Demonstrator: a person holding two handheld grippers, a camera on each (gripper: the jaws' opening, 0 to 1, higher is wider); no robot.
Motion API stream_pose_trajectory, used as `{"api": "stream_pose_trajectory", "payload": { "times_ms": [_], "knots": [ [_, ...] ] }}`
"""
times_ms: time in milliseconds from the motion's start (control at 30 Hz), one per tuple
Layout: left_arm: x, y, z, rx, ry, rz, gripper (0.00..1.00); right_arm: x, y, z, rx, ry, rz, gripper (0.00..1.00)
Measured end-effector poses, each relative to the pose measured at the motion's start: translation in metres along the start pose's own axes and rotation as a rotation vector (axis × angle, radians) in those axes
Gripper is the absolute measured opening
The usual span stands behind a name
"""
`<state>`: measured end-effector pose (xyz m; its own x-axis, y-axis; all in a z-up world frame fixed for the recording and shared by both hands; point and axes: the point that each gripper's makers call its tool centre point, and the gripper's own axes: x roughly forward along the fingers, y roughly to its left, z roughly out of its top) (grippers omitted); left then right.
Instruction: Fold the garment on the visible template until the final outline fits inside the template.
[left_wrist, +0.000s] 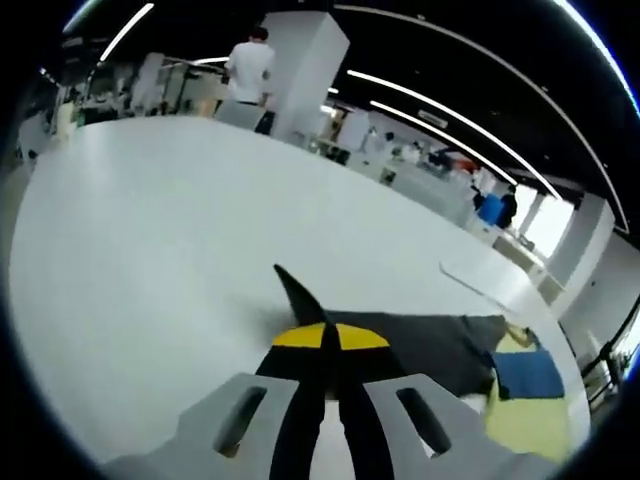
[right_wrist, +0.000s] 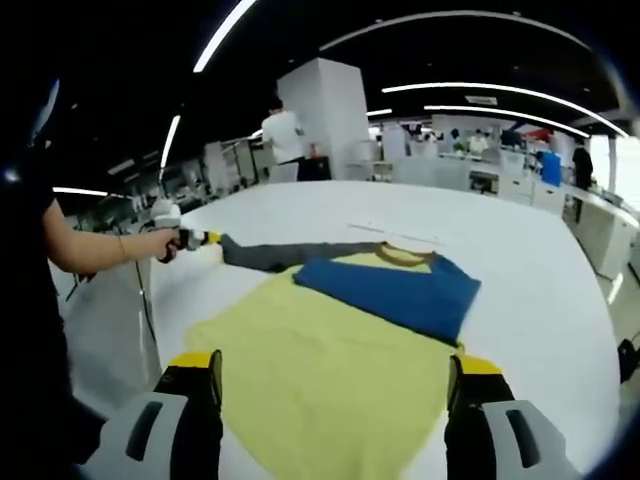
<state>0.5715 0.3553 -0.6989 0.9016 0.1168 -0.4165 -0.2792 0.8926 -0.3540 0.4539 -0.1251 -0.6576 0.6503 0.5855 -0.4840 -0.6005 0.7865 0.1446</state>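
The garment lies flat on the white table: a yellow body, a blue sleeve folded across its chest, and a dark grey sleeve stretched out to the side. My left gripper is shut on the grey sleeve, whose tip pokes up past the jaws. In the right gripper view a person's hand holds the left gripper at the sleeve's end. My right gripper hangs open above the shirt's hem, holding nothing.
A thin pale strip lies on the table beyond the collar. The tabletop is wide and bare around the sleeve. A person in white stands by a pillar far behind. Desks and people fill the background.
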Motion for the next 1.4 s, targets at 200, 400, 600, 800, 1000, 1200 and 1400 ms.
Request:
{"api": "stream_pose_trajectory", "payload": {
  "times_ms": [200, 400, 600, 800, 1000, 1200, 1400],
  "knots": [
    [0.0, -0.016, 0.007, 0.0, -0.019, -0.036, 0.0, -0.003, 0.001, -0.003, -0.01, 0.006, 0.006, 0.94],
    [0.002, -0.04, 0.012, -0.002, -0.03, -0.093, 0.0, -0.005, -0.002, -0.005, -0.003, -0.001, -0.001, 0.96],
    [0.003, -0.058, 0.014, -0.017, -0.035, -0.126, 0.0, -0.006, 0.0, -0.008, -0.006, 0.005, 0.004, 0.96],
    [0.003, -0.084, 0.015, -0.021, -0.038, -0.181, 0.0, -0.006, -0.001, -0.012, -0.002, 0.011, 0.007, 0.96],
    [0.007, -0.108, 0.012, -0.01, -0.023, -0.223, 0.0, -0.007, -0.002, -0.012, -0.002, 0.009, 0.012, 0.96],
    [0.01, -0.133, 0.014, -0.006, -0.035, -0.279, 0.0, -0.007, -0.001, -0.014, 0.005, 0.014, 0.016, 0.95],
    [0.012, -0.156, 0.013, 0.0, -0.03, -0.327, 0.0, -0.007, -0.001, -0.016, 0.008, 0.018, 0.015, 0.95]
  ]
}}
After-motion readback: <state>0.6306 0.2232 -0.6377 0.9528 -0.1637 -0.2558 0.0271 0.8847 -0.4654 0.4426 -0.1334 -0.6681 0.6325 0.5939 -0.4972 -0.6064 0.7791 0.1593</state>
